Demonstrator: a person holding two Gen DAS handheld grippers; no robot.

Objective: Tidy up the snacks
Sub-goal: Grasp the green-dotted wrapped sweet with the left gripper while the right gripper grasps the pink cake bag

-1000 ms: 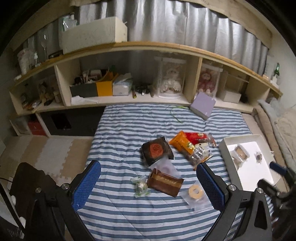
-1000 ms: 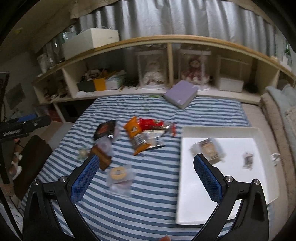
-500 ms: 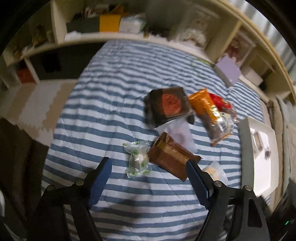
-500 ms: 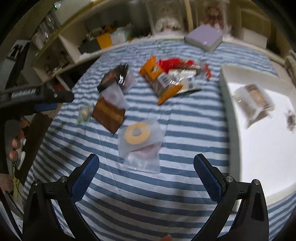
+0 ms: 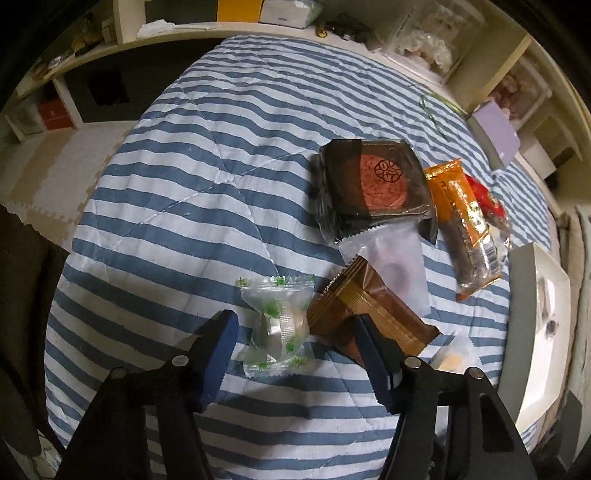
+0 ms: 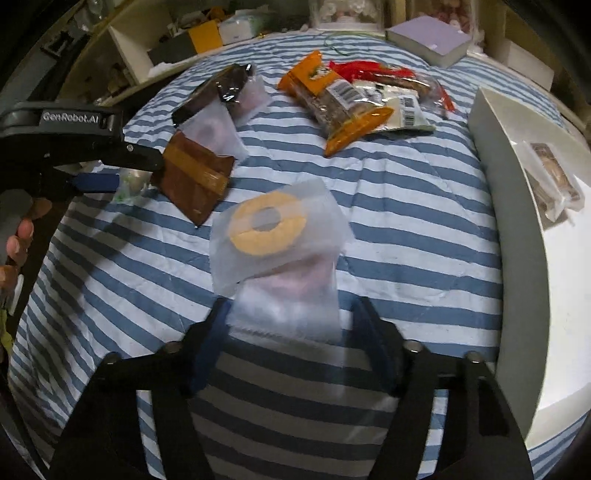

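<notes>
Snacks lie on a blue-striped quilt. My left gripper (image 5: 295,328) is open, its fingers either side of a clear green-printed candy packet (image 5: 279,325), the right finger over a brown bar (image 5: 373,314). A dark cake pack (image 5: 373,184) and an orange packet (image 5: 461,221) lie beyond. My right gripper (image 6: 291,317) is open around the near end of translucent packets, one with a yellow ring (image 6: 267,223). The white tray (image 6: 517,206) at right holds a wrapped snack (image 6: 554,177). The left gripper also shows in the right wrist view (image 6: 110,170).
An orange packet (image 6: 340,103) and red packet (image 6: 369,68) lie further back with a barcoded pack. A lilac box (image 6: 428,38) sits at the quilt's far edge. Wooden shelves (image 5: 221,22) with boxes run behind. Floor mats (image 5: 48,158) lie left of the bed.
Both grippers have dropped low to the quilt and moved forward. The left now straddles the candy packet, the right the translucent packets. Both stay open.
</notes>
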